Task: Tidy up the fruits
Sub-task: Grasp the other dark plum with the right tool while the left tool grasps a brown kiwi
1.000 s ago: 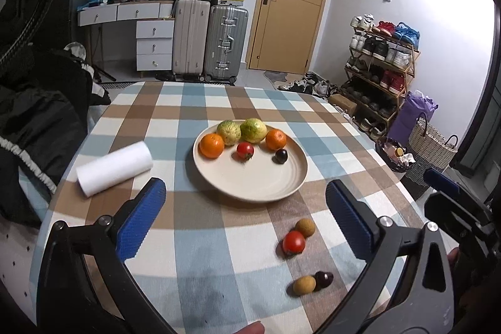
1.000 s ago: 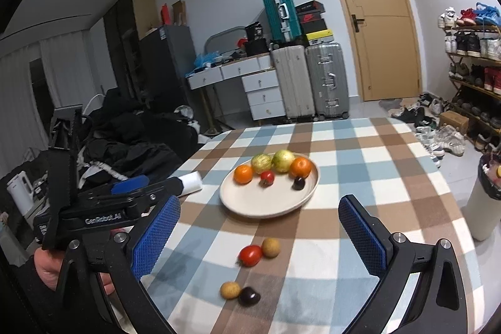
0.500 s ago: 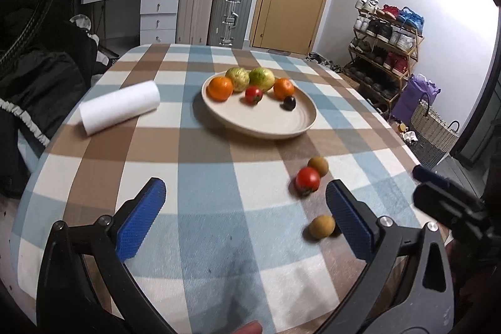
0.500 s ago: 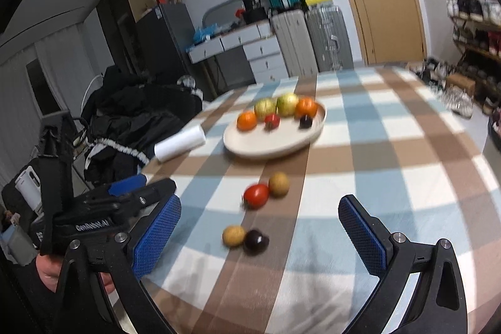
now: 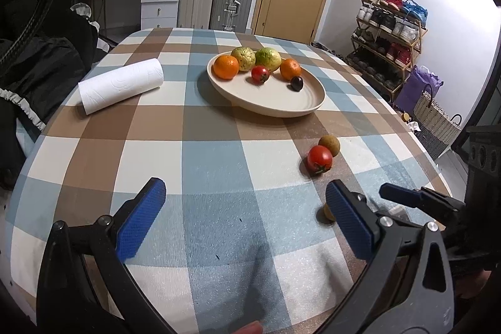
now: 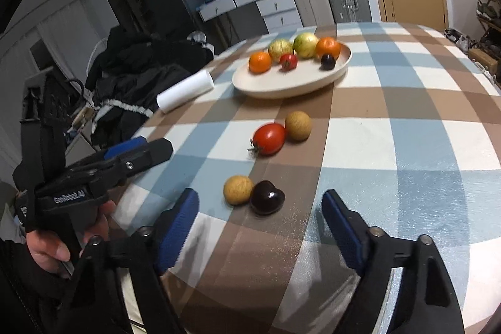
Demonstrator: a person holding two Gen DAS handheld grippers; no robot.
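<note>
A beige plate (image 5: 281, 105) (image 6: 250, 83) on the checked tablecloth holds two oranges, two green fruits, a small tomato and a dark cherry. Loose on the cloth lie a red tomato (image 5: 319, 159) (image 6: 269, 138), a tan round fruit (image 5: 329, 145) (image 6: 298, 126), a second tan fruit (image 6: 238, 189) and a dark cherry (image 6: 266, 197). My right gripper (image 6: 260, 227) is open, just short of the cherry and second tan fruit. My left gripper (image 5: 244, 221) is open over bare cloth, its right finger hiding most of that tan fruit (image 5: 328, 212).
A white paper roll (image 5: 121, 89) (image 6: 185, 95) lies left of the plate. Dark clothing (image 5: 37, 68) is heaped beyond the table's left edge. Suitcases, drawers, a door and a shoe rack (image 5: 388, 36) stand behind. A hand (image 6: 62, 243) holds the left gripper's handle.
Both grippers have dropped lower and moved toward the table. The right one has closed in on the cherry and tan fruit; both stay open.
</note>
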